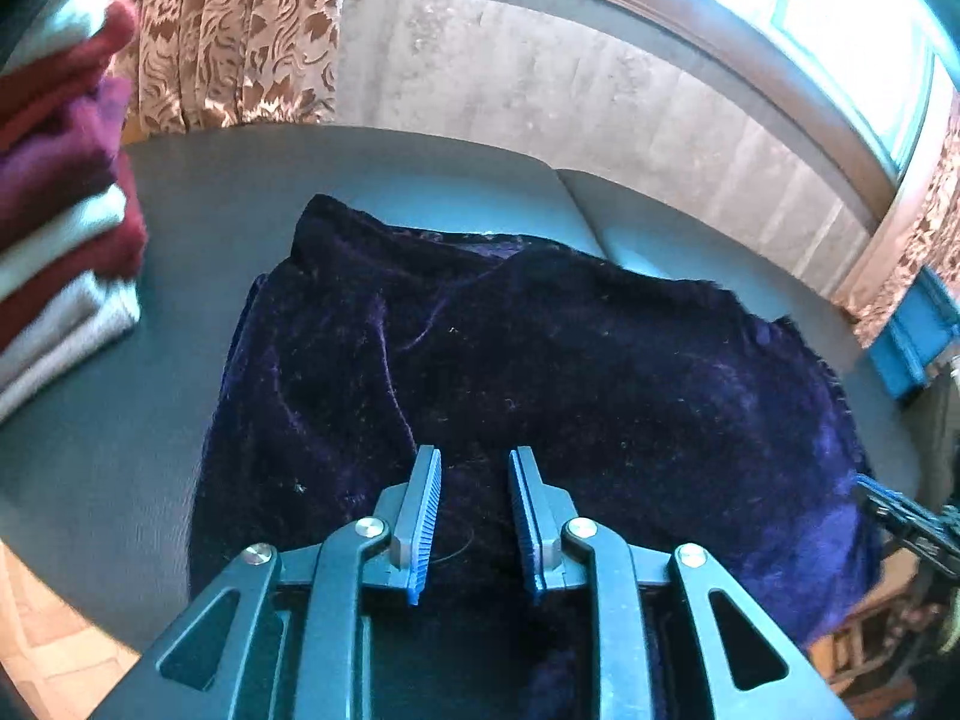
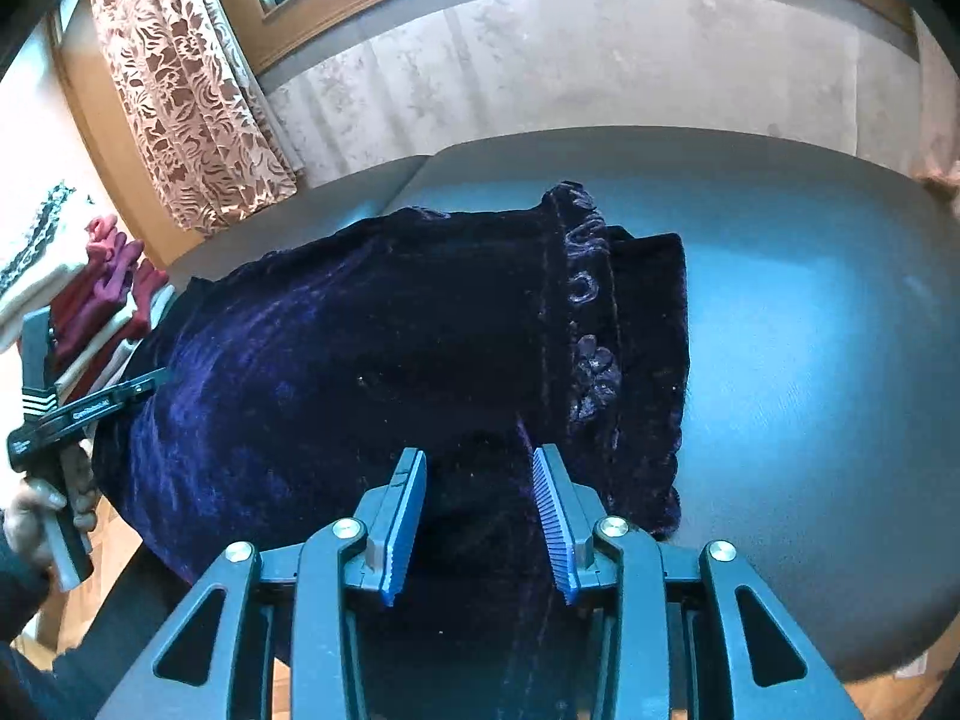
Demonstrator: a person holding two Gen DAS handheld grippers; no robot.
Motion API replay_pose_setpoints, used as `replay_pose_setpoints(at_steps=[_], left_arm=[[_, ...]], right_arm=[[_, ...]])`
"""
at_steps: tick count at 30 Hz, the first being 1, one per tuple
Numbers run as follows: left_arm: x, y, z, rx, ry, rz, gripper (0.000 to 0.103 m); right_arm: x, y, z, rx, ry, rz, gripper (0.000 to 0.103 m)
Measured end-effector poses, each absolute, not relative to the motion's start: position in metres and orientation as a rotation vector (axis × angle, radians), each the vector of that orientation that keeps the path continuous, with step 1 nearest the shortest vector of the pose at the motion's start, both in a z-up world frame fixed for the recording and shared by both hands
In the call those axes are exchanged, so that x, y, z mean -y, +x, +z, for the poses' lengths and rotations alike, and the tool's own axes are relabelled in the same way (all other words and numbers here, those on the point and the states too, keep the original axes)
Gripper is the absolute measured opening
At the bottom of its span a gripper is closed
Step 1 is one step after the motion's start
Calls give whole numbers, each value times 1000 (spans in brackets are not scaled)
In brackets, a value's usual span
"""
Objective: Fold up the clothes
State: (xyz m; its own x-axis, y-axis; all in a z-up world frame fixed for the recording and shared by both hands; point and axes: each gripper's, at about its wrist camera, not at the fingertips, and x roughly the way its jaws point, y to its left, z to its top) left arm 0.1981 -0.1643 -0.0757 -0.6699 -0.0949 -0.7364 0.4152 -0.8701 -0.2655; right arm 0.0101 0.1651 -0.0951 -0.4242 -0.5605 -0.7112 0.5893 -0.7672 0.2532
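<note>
Both claws (image 1: 474, 462) (image 2: 480, 459) gape above velvet garment (image 1: 540, 372), its near edge hidden

One marking found. In the right wrist view, the left tool (image 2: 90, 408), at the counter's left edge, carries small white lettering along its dark arm; it is too small and blurred to read with certainty. A second white label lower on the same tool's body is likewise illegible. No other text, numbers, brands or signs can be read in either view.
</note>
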Motion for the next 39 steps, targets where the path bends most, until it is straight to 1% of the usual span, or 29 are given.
replay_pose_setpoints(at_steps=[3,4,5,6,9,10,13,15,16,17,18,19,20,21,23,26,27,28,30,31,34,39], left_arm=[[180,227,-60,-649,1021,-2552,24],[188,234,-56,-651,990,-2543,24],[198,240,-54,-664,969,-2528,25],[210,245,-52,-686,953,-2505,27],[237,253,-55,-765,931,-2462,34],[245,252,-59,-811,940,-2452,38],[263,240,-74,-958,1005,-2434,44],[269,230,-84,-998,1061,-2430,45],[270,227,-87,-1005,1075,-2435,45],[270,225,-87,-992,1067,-2450,46],[269,223,-87,-983,1062,-2464,47],[269,221,-88,-978,1063,-2475,49],[268,219,-89,-973,1063,-2486,52],[267,216,-90,-966,1062,-2500,54],[263,213,-90,-936,1060,-2522,54],[257,206,-90,-921,1075,-2537,54],[256,204,-91,-931,1088,-2549,53],[256,201,-91,-944,1099,-2554,46],[259,195,-94,-978,1116,-2536,27],[260,192,-96,-999,1132,-2518,15],[265,183,-94,-1011,1138,-2467,12],[275,152,-74,-877,1145,-2398,10]], right_arm=[[-158,1,-88,-38,1133,-2190,39],[-154,-2,-83,-47,1150,-2192,42],[-149,-4,-77,-57,1156,-2197,47],[-145,-6,-71,-64,1139,-2198,49],[-124,-16,-55,-77,1067,-2185,58],[-115,-21,-53,-82,1053,-2178,61],[-91,-39,-56,-88,1047,-2157,63],[-79,-54,-65,-70,1066,-2152,64],[-76,-61,-72,-53,1086,-2148,66],[-74,-68,-81,-35,1112,-2140,71],[-74,-73,-88,-18,1113,-2137,71],[-76,-73,-91,-2,1075,-2136,74],[-78,-71,-94,16,1027,-2118,83],[-79,-70,-96,28,1000,-2098,86],[-80,-69,-96,33,986,-2071,93],[-82,-69,-97,63,972,-2024,100],[-83,-69,-97,76,967,-2017,100],[-84,-69,-98,89,962,-2011,100],[-85,-69,-98,96,956,-2008,101],[-84,-68,-98,97,953,-2007,101],[-83,-68,-99,94,951,-2002,103],[-77,-74,-93,62,1030,-1964,103]])
